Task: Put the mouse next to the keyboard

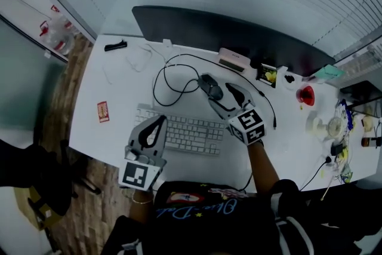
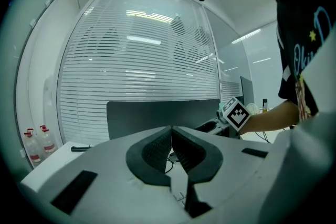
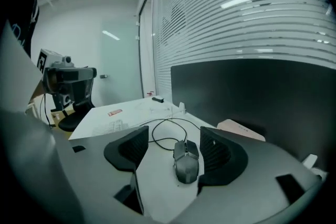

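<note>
Your right gripper [image 1: 219,92] is open, with its jaws spread wide to either side of the mouse [image 1: 210,86]. In the right gripper view the mouse [image 3: 186,161] lies flat on the bench [image 1: 113,98] between the pads. It sits closer to the right-hand jaw, and neither pad presses on it. The mouse is on the far side of the keyboard [image 1: 185,133], past its right end and apart from it, in front of the dark monitor [image 1: 227,33] along the bench's far edge. Its black cable [image 1: 173,77] loops away to the left over the white top.

Your left gripper [image 1: 156,125] is closed and holds nothing. In the left gripper view its two pads meet tip to tip. You hold it at the bench's near edge, over the keyboard's left end.

A small red card [image 1: 103,111] lies near the bench's left edge.
</note>
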`<state>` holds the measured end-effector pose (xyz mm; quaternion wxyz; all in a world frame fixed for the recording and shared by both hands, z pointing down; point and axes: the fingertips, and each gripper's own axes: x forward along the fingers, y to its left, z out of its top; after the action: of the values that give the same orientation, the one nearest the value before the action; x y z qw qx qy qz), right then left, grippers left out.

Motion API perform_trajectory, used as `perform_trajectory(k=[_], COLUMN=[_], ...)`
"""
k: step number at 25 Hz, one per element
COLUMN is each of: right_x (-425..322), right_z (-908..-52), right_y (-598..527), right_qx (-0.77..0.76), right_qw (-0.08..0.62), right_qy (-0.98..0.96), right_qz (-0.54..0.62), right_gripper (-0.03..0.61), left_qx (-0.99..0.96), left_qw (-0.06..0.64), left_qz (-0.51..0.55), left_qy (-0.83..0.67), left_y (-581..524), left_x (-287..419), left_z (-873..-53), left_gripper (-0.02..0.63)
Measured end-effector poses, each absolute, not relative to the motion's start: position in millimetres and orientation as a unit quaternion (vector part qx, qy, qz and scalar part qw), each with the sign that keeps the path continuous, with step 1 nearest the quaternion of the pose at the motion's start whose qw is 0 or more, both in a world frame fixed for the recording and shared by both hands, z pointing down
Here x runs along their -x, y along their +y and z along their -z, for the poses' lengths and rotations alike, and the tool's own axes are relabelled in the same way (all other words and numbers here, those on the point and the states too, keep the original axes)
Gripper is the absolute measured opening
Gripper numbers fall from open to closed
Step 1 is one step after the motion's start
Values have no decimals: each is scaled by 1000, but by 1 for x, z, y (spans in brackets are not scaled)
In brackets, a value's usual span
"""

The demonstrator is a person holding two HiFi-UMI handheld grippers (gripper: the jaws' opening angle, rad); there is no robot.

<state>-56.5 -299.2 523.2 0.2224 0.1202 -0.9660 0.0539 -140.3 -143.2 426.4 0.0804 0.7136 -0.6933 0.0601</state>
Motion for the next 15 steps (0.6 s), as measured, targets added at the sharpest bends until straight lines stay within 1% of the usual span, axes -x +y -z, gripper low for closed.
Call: perform_trajectory(k=[15], right_x=[85], right_z=[-615], right_y=[-326], right_qx=[-107], right_qw=[305], right_qy=[-943], right_qz=[-77], right_gripper=[284], left_qx=[-699], left_qw=[119], left_qz=[-73], left_qy=[-701], left_y=[-159], left_x=[160], left_z=[-455], left_gripper=[5])
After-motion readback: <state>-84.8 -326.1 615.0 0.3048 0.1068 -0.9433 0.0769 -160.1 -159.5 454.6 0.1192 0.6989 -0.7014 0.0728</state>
